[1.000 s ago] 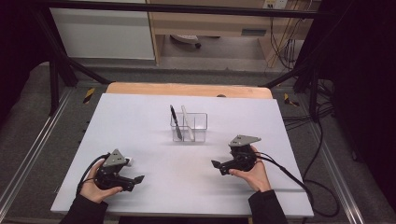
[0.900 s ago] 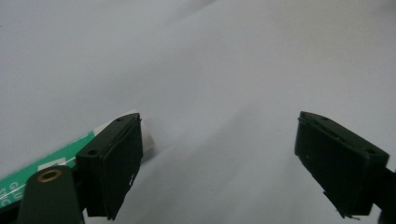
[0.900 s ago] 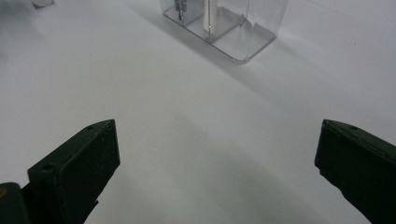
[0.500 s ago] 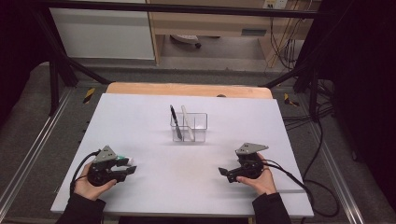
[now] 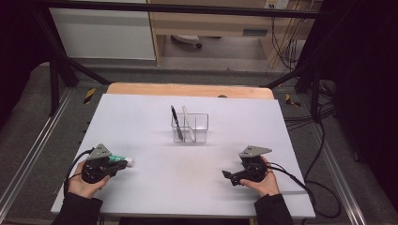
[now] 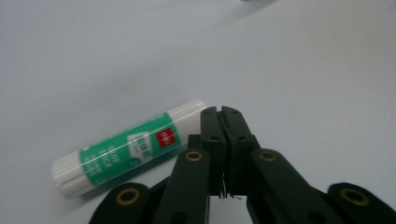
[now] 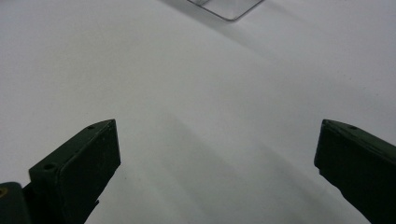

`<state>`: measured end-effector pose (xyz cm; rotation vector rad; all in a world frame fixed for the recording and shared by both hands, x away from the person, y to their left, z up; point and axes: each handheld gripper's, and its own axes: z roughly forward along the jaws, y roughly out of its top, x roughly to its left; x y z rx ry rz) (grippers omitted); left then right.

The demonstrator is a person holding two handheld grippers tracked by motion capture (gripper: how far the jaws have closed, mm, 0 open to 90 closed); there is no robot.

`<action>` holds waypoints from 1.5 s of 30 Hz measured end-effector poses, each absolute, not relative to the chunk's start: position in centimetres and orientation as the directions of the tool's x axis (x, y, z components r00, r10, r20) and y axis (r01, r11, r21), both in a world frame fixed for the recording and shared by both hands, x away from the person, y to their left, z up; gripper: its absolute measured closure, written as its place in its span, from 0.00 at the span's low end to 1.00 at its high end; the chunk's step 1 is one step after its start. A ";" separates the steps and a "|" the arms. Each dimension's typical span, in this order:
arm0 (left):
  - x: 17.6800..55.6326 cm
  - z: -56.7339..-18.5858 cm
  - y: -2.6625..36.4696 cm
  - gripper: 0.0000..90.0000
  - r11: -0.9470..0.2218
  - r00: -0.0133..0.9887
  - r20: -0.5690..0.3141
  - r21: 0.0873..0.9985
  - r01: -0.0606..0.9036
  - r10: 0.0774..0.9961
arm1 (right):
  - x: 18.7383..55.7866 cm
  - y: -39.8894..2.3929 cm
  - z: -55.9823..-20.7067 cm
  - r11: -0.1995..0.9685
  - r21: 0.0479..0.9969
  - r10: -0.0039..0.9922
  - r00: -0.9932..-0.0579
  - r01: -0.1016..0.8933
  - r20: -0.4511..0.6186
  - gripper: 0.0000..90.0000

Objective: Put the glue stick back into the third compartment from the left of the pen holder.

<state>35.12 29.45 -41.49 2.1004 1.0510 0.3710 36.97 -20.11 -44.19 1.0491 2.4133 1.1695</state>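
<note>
A small white-and-green plastic glue stick (image 6: 127, 150) lies on the white tabletop (image 5: 197, 176), just beside the clenched, empty left hand-held gripper (image 6: 220, 112). It is judged light, rigid and prone to rolling, best gripped across its labelled middle. The right hand-held gripper (image 7: 217, 149) is seen released.

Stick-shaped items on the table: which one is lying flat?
The green-and-white glue stick, flat on the table beside the left tongs. The black pen and the white stick stand leaning in the clear organizer.

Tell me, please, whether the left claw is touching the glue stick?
Cannot tell. In the left gripper view, the left claw, jaws just closed on nothing, overlaps the glue stick beside it; neither contact nor gap shows plainly.
</note>
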 end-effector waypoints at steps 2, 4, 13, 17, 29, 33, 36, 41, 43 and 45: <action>35.4 -41.2 30.1 0.99 -0.376 0.602 -0.064 0.728 0.574 0.796 | 37.0 -20.1 -44.2 0.415 0.765 0.703 -0.707 0.493 0.075 0.01; 35.6 -41.0 30.7 0.99 -0.368 0.580 -0.051 0.728 0.579 0.813 | 36.9 -20.0 -44.2 0.413 0.765 0.701 -0.708 0.493 0.078 0.01; 36.7 -40.7 33.1 0.99 -0.315 0.490 -0.031 0.731 0.606 0.871 | 36.8 -19.9 -44.3 0.419 0.763 0.689 -0.719 0.492 0.085 0.01; 37.6 -41.5 34.0 0.99 -0.305 0.444 -0.010 0.713 0.632 0.896 | 36.8 -19.8 -44.5 0.427 0.756 0.689 -0.720 0.495 0.082 0.01; 38.5 -43.5 35.6 0.99 -0.264 0.398 -0.032 0.698 0.665 0.917 | 36.9 -19.6 -44.7 0.429 0.756 0.682 -0.726 0.494 0.087 0.01; 38.6 -43.6 35.3 0.99 -0.264 0.404 -0.038 0.700 0.663 0.914 | 36.9 -19.3 -44.6 0.439 0.755 0.672 -0.736 0.486 0.083 0.01; 38.6 -43.6 35.2 0.99 -0.263 0.403 -0.038 0.700 0.664 0.915 | 37.0 -18.8 -44.5 0.436 0.763 0.657 -0.748 0.477 0.092 0.01; 38.5 -43.8 34.8 0.99 -0.260 0.407 -0.046 0.704 0.661 0.912 | 37.4 -17.1 -44.4 0.467 0.757 0.629 -0.773 0.457 0.078 0.01; 38.5 -43.7 34.6 0.99 -0.265 0.413 -0.045 0.703 0.660 0.910 | 37.6 -16.2 -44.3 0.483 0.752 0.617 -0.783 0.449 0.072 0.01; 38.4 -43.7 34.3 0.99 -0.265 0.415 -0.045 0.706 0.657 0.909 | 37.7 -15.3 -44.3 0.493 0.749 0.606 -0.793 0.442 0.069 0.01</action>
